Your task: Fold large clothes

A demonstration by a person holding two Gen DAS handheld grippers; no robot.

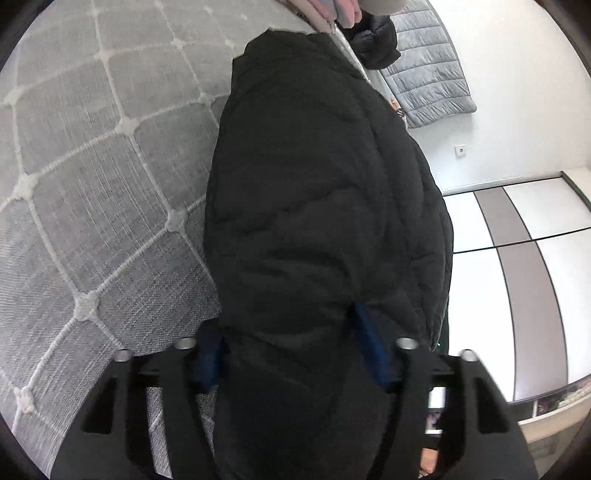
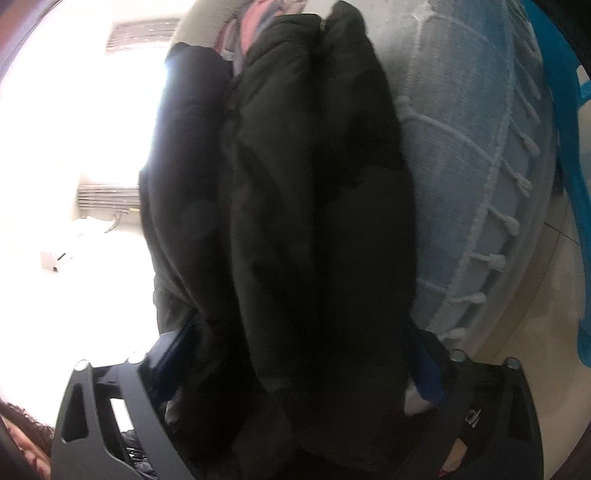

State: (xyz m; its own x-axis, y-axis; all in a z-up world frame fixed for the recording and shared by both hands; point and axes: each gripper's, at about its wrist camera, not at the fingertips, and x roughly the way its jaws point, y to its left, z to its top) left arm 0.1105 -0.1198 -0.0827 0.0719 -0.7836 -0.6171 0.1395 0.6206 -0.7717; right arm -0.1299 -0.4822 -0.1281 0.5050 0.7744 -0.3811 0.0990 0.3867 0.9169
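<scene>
1. Because the grey quilted bed cover (image 1: 92, 177) is giving you a wide flat surface, you are working the coat on it; in the right wrist view the same cover (image 2: 472, 155) is running out to a tasselled edge, so the coat is lying close to that side of the bed.
2. While the black padded coat (image 1: 317, 192) is lying on the cover, its long axis is running straight away from both cameras, from your grippers toward the pile of pink clothes (image 1: 332, 11) at the far end. In the right wrist view the coat (image 2: 295, 206) is showing as three thick rolls side by side, which suggests the sides are already turned in.
3. You are closing the left gripper (image 1: 291, 354) on the near end of the coat: the blue pads are sitting on either side of the bulging fabric and appear to be pressing into it.
4. You are holding the right gripper (image 2: 295, 362) around the other near corner, jaws wider to take the thicker bundle; the pads are pinching the fabric on both sides.
5. Gripping both near corners this way is probably preparing you to lift the near end and carry it along the long axis toward the far end.
6. A blue plastic basket (image 2: 569, 177) is standing beyond the bed edge.
</scene>
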